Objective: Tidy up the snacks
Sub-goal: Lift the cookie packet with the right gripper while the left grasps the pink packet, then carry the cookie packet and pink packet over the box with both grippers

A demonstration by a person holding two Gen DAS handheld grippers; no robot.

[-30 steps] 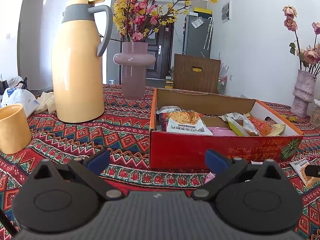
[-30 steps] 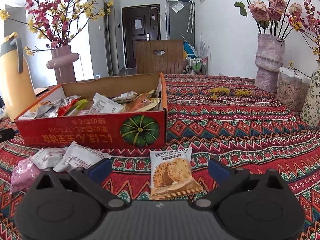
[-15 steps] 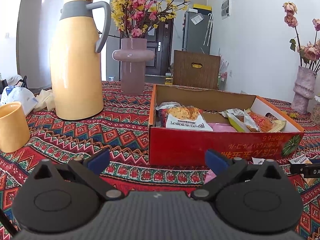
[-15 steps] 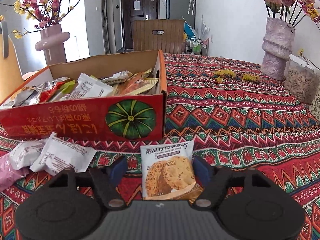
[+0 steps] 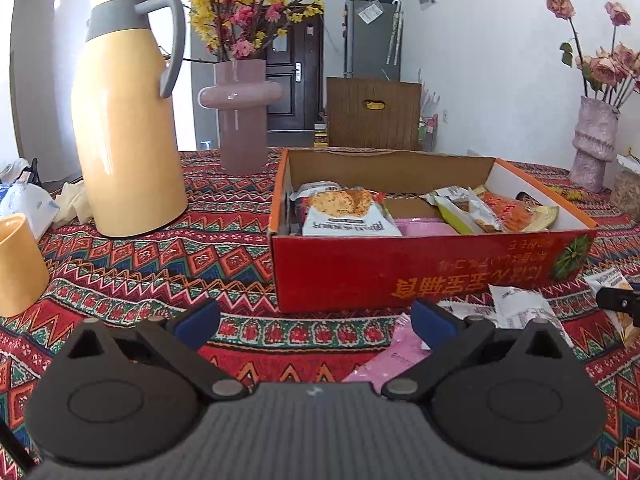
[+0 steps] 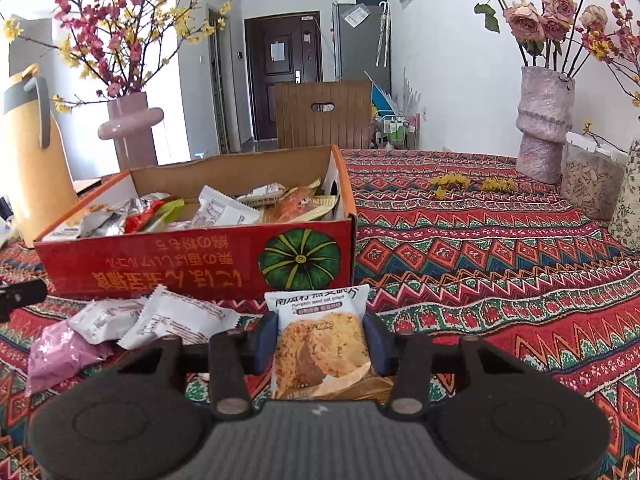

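Note:
A red cardboard box (image 5: 420,272) (image 6: 192,268) holds several snack packets. My right gripper (image 6: 320,340) is shut on a white oat-crisp packet (image 6: 320,336), just in front of the box's right corner. White packets (image 6: 160,316) and a pink packet (image 6: 60,348) lie on the cloth left of it. My left gripper (image 5: 316,320) is open and empty, in front of the box's left corner, above the cloth. The pink packet (image 5: 388,360) and white packets (image 5: 516,308) show by its right finger.
A yellow thermos jug (image 5: 128,128), a yellow mug (image 5: 16,264) and a pink vase (image 5: 240,112) stand left of the box. A textured vase (image 6: 544,120) and a seed jar (image 6: 592,176) stand at the far right. The patterned tablecloth (image 6: 500,260) covers the table.
My right gripper moved forward around the oat-crisp packet and closed on it. My left gripper stayed open and shifted slightly.

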